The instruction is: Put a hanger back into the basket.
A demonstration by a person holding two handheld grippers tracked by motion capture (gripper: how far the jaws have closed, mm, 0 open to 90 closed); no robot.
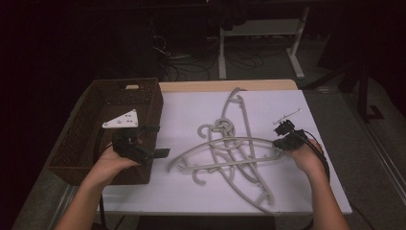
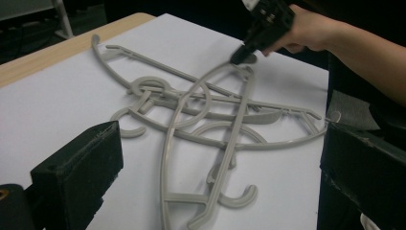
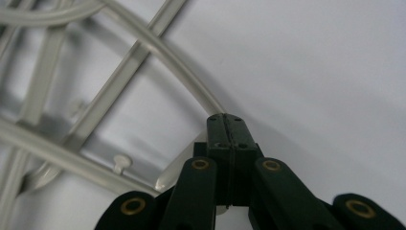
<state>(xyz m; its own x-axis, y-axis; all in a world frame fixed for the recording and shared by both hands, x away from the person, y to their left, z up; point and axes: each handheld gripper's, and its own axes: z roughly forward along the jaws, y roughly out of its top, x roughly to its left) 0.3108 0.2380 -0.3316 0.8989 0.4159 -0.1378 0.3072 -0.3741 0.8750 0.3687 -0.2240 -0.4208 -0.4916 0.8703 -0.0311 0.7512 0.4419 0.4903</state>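
Three grey plastic hangers (image 1: 230,148) lie tangled across one another on the white tabletop (image 1: 191,196). My right gripper (image 1: 278,143) is at the right end of the hanger that arches across the heap. Its jaws press together on that hanger's tip (image 3: 191,81), low over the table. The left gripper view shows the same grip from the far side, with the right gripper (image 2: 243,56) pinching the hanger end (image 2: 230,72). My left gripper (image 1: 157,140) hovers at the heap's left, beside the basket, its jaws wide apart and holding nothing.
A dark brown woven basket (image 1: 143,88) stands on the left part of the table, right behind my left hand. A bare wooden strip (image 1: 215,85) runs along the far edge. Desk legs and cables stand on the dark floor beyond.
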